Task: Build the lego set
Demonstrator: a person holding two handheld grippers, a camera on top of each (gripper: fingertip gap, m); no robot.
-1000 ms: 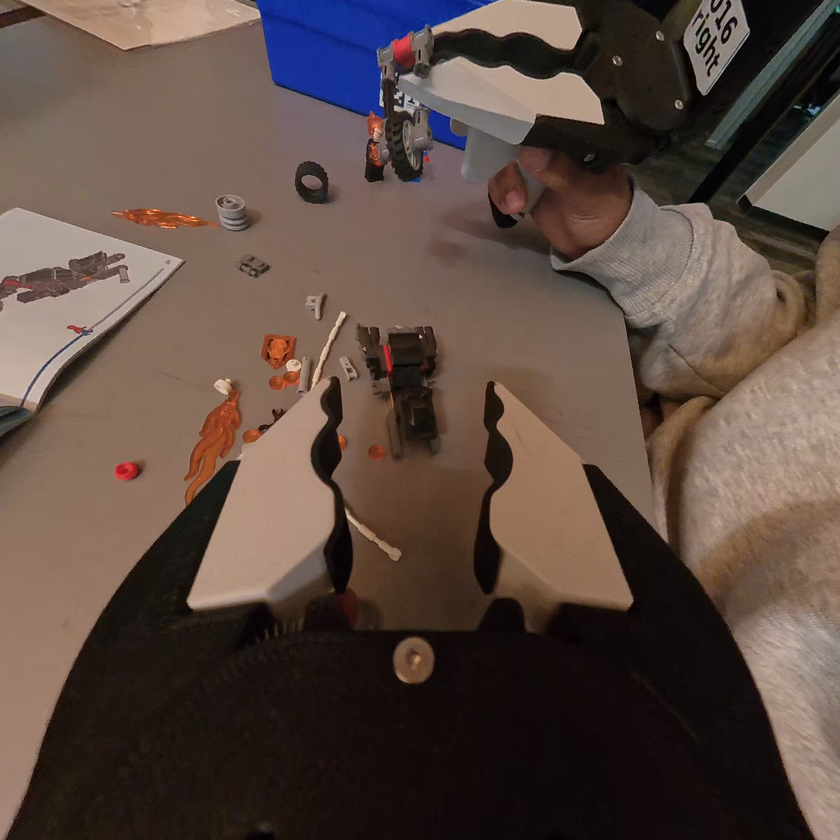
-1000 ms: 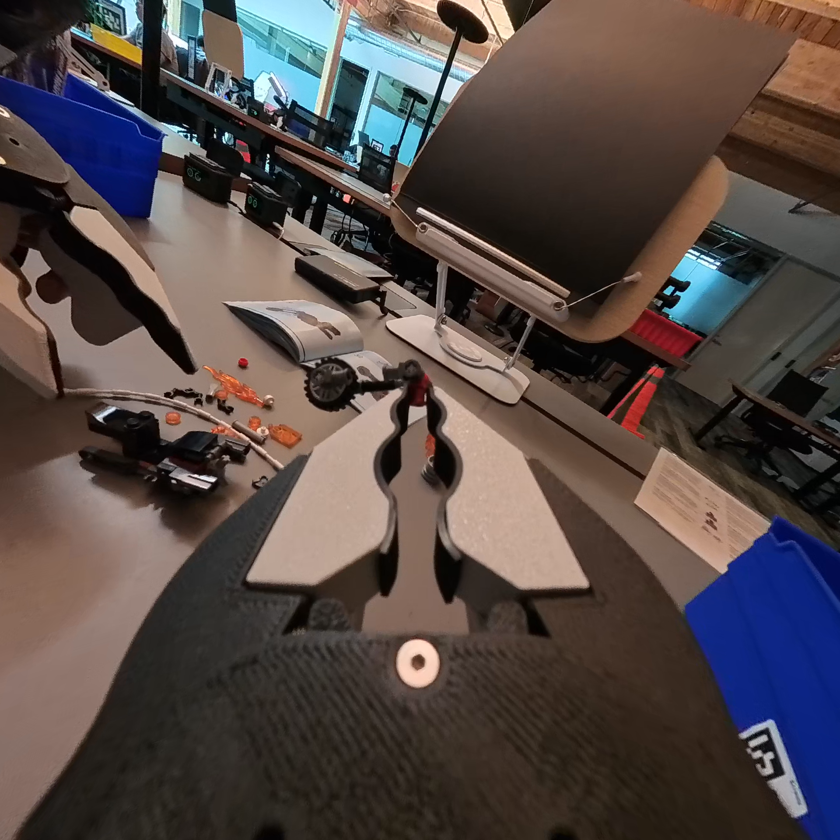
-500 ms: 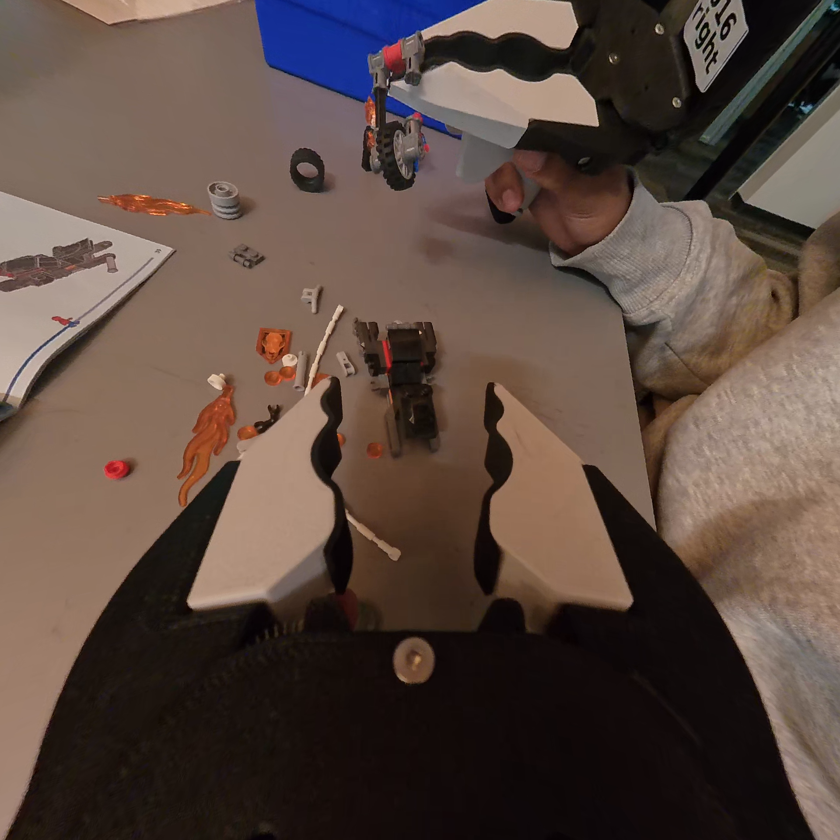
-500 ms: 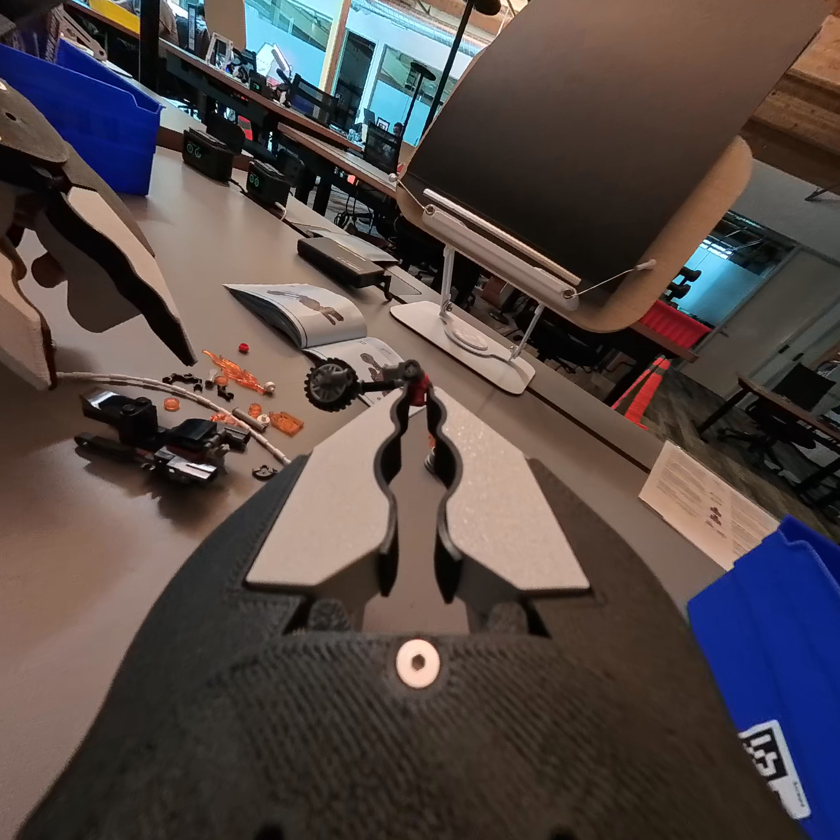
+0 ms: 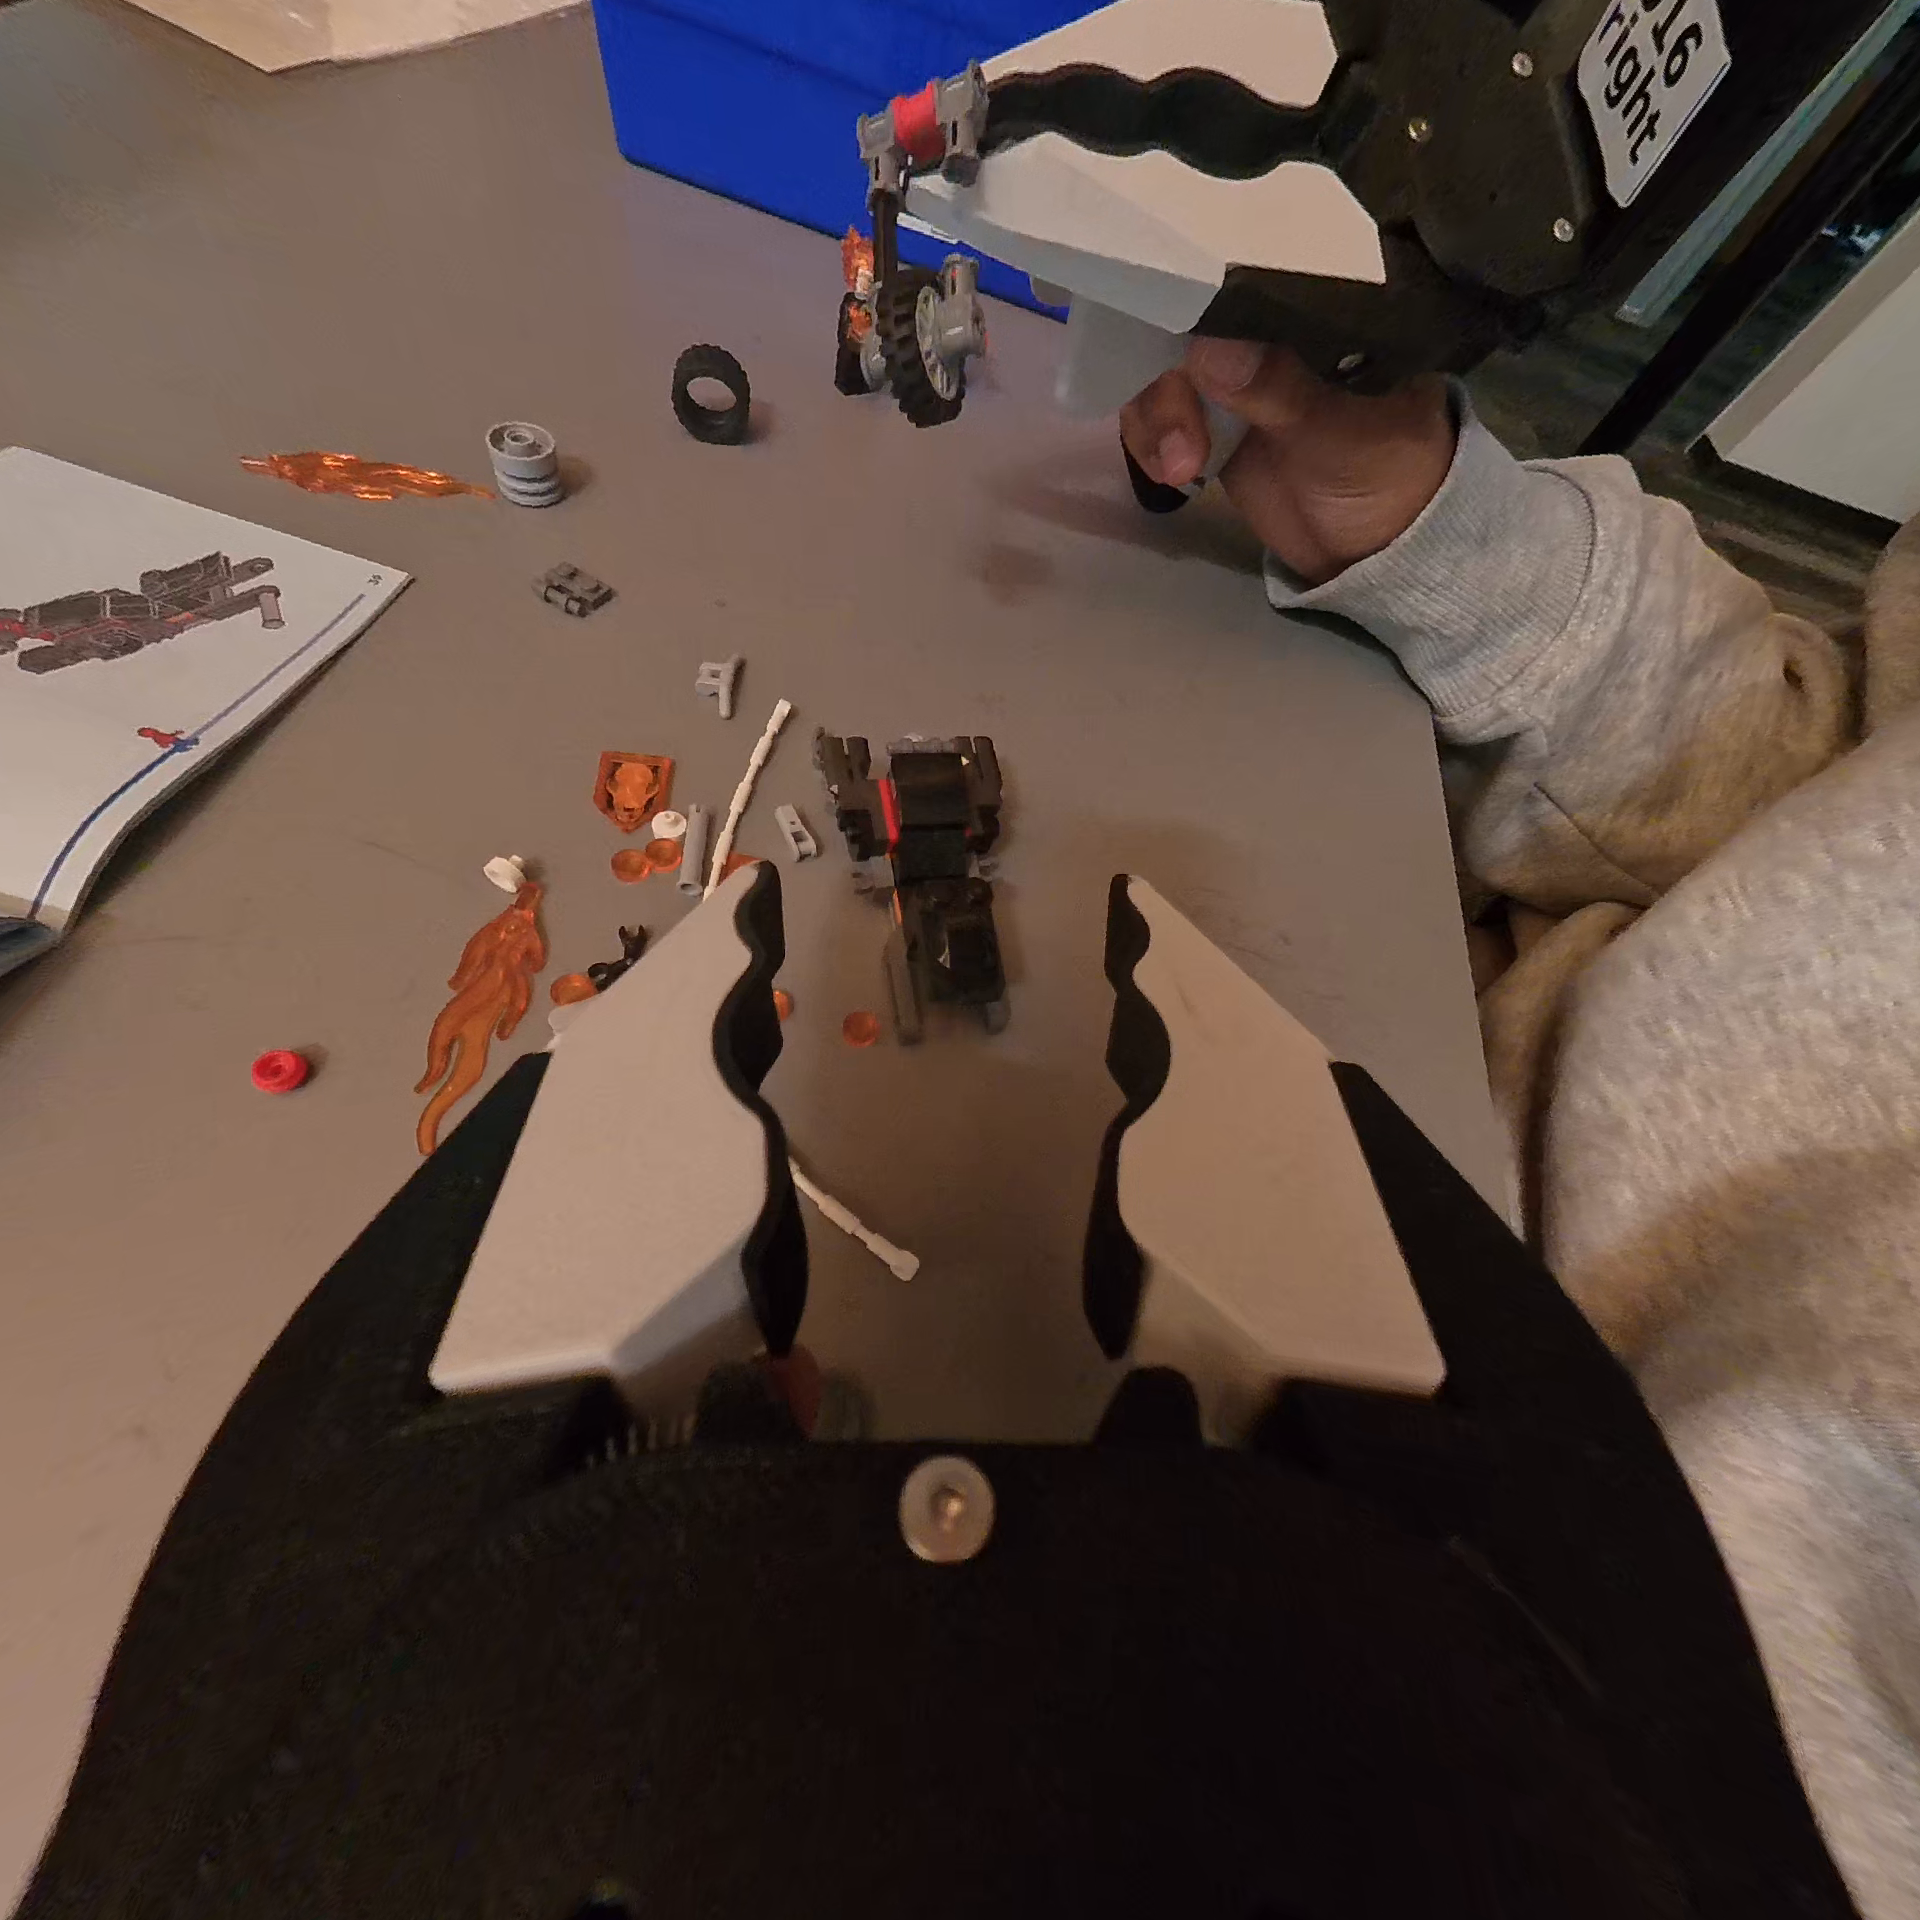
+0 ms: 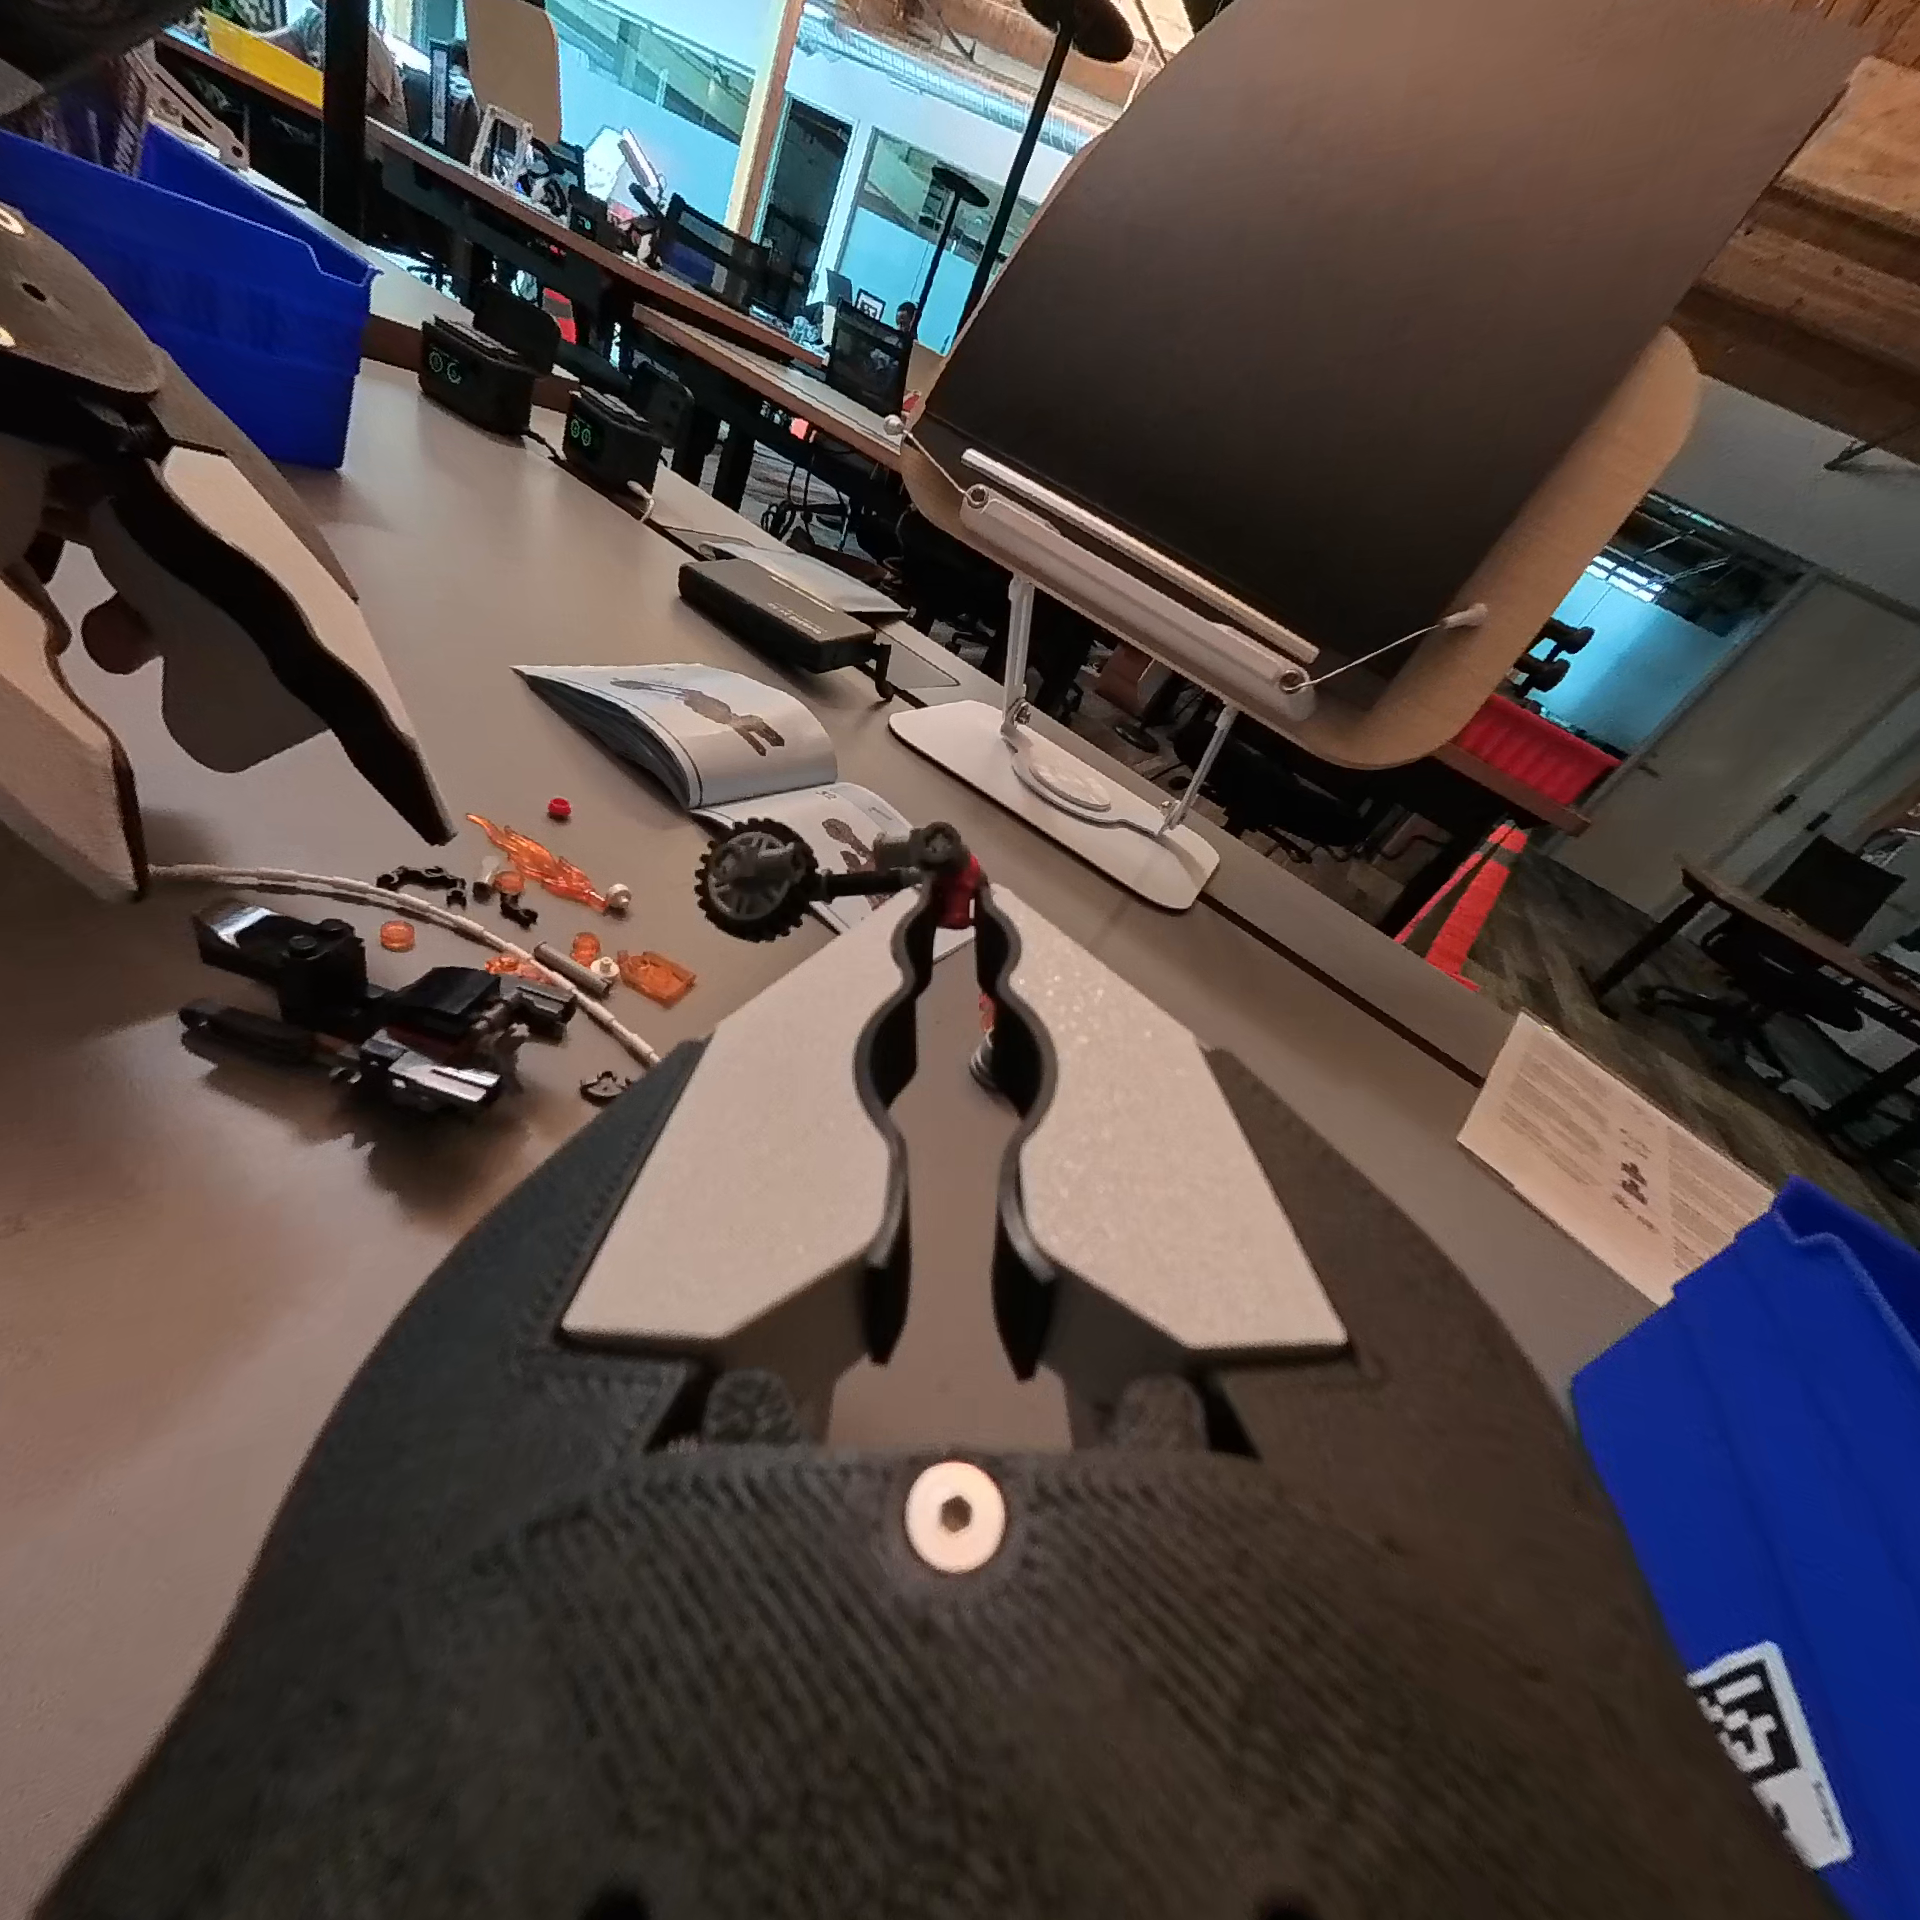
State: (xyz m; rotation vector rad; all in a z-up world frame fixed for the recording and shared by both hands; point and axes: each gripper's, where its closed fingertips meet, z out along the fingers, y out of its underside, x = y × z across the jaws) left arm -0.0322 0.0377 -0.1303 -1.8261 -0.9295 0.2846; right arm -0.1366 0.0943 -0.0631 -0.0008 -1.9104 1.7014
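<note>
Here the left hand-held gripper (image 5: 940, 894) hovers low over the grey tabletop (image 5: 260, 260) with its jaws spread wide and nothing between them; directly ahead of its tips, at about 12 o'clock, lies the black-and-red lego body (image 5: 925, 862) on its side. To that body's 9 o'clock sits a scatter of loose parts: an orange shield tile (image 5: 631, 787), small orange round studs (image 5: 644, 862), a white whip-like rod (image 5: 746, 795) and, farther toward 8 o'clock, a translucent orange flame piece (image 5: 483, 1003) and a red round stud (image 5: 278, 1070). Toward 11 o'clock a loose black tyre (image 5: 711, 394) and a grey wheel hub (image 5: 523, 463) stand near each other, and the open instruction booklet (image 5: 125, 665) lies at 9 o'clock by the frame's edge. At 1 o'clock the right hand-held gripper (image 5: 935, 120) is held above the tabletop, its jaws pinched narrow on the grey-and-red top of the wheel fork assembly (image 5: 920, 312), whose tyred wheel hangs below; the right wrist view shows the same clamp (image 6: 951, 888) with the wheel sticking out toward 9 o'clock. Behind the hanging wheel, a blue bin (image 5: 790, 104) stands at 12 o'clock, its inside hidden from this angle. In the right wrist view another blue bin (image 6: 208, 301) stands at 10 o'clock and a blue bin's corner (image 6: 1766, 1507) shows at 4 o'clock; the contents cannot be made out in either.
</note>
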